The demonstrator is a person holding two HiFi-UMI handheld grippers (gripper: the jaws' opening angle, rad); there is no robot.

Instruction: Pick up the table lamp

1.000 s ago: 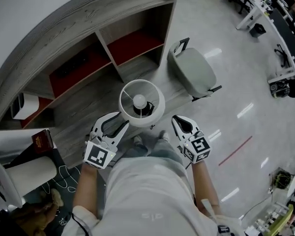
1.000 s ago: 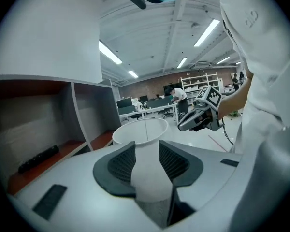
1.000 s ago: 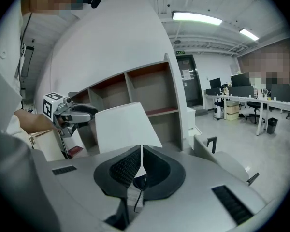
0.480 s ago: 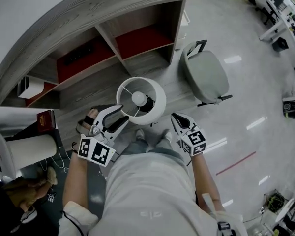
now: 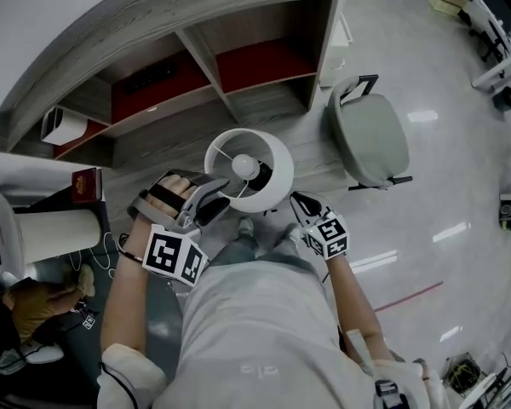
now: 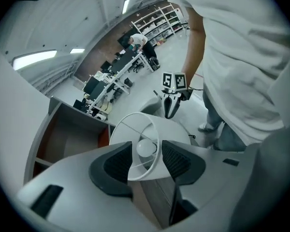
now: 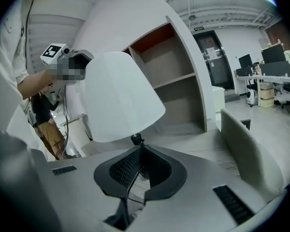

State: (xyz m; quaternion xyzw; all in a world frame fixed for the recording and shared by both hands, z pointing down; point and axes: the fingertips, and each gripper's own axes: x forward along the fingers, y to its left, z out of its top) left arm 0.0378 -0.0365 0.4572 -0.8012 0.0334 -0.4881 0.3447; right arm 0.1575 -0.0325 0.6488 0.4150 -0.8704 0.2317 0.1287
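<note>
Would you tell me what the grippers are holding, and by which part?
The right gripper holds the table lamp by its thin stem under the shade; the left gripper is open, jaws astride the shade's rim.

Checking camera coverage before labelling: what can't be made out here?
Lamp base: under the lampshade in the head view; behind the left gripper and right gripper in their own views.
Title of the red book: head view, too small.
Right gripper's hold on the lamp stem: right gripper view, contact unclear.

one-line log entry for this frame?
phase: grasp | left hand-held gripper: open, astride shade rim | right hand-held gripper: shut on table lamp stem under shade
</note>
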